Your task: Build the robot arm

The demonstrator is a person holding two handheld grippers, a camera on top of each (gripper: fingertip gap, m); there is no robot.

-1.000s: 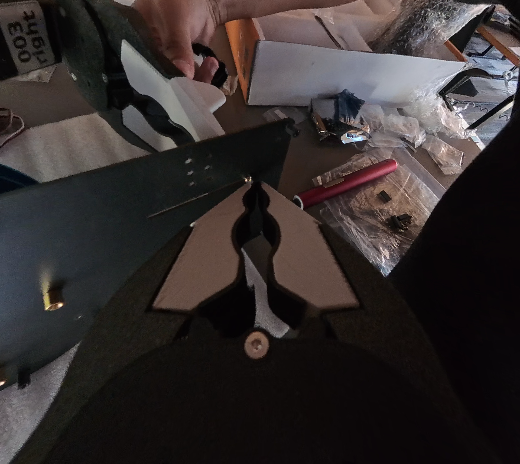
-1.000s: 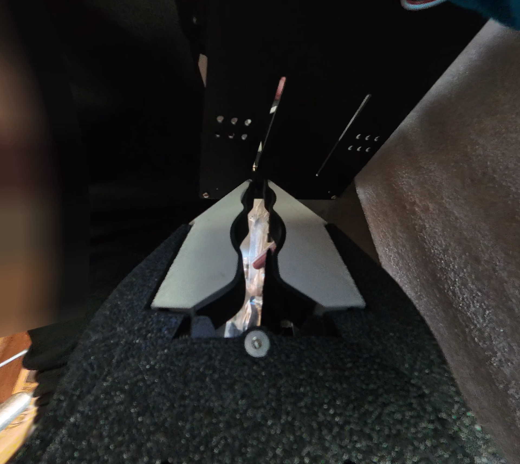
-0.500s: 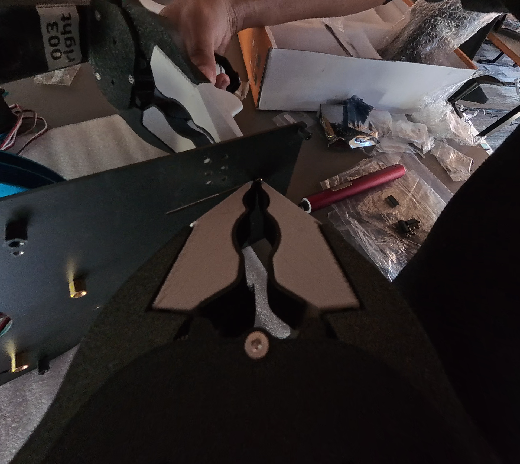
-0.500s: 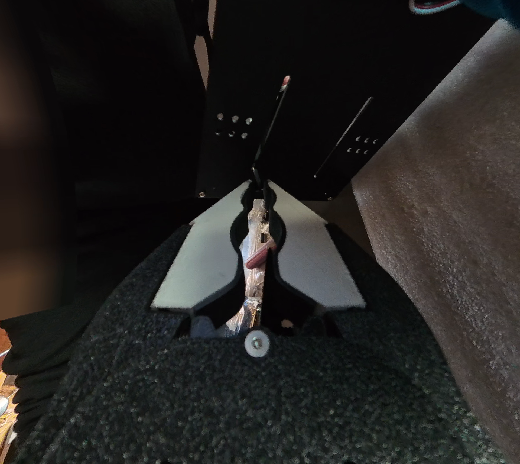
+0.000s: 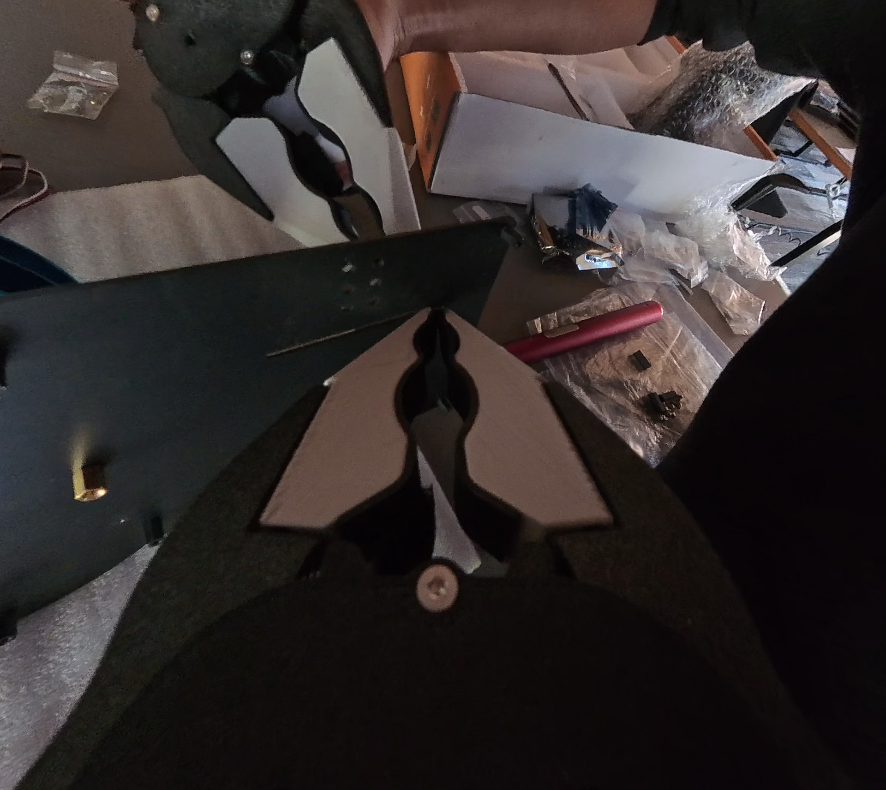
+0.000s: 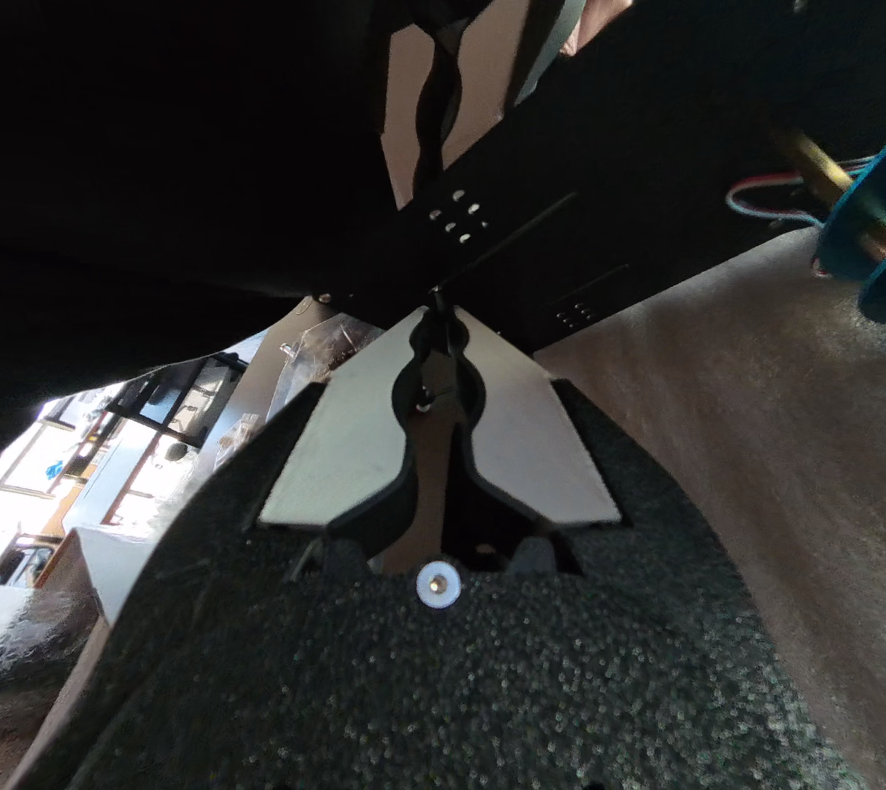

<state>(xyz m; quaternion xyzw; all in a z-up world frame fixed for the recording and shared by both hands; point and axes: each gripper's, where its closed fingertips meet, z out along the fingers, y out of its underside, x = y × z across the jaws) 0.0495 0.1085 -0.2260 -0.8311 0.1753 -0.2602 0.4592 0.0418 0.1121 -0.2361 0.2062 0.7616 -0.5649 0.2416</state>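
A flat black metal plate (image 5: 192,359) with small holes and a brass standoff (image 5: 88,481) is held between both grippers above a white foam sheet (image 5: 120,215). My left gripper (image 5: 437,311) is shut on the plate's near edge. My right gripper (image 5: 364,225), held by a hand, points down onto the plate's far edge, its jaws closed on it. In the right wrist view the right gripper (image 6: 438,309) pinches the plate (image 6: 623,143) edge, and the left gripper (image 6: 426,187) grips the opposite side. A blue part (image 6: 858,239) with wires hangs under the plate.
A white box with an orange side (image 5: 575,153) stands behind the plate on the brown table. A red pen-shaped tool (image 5: 589,335) lies on clear plastic bags (image 5: 623,378) to the right. A small bag of hardware (image 5: 72,84) lies at far left.
The right gripper has swung up and rotated to point steeply down on the plate's far edge. The plate has tilted with it. The left gripper keeps its hold.
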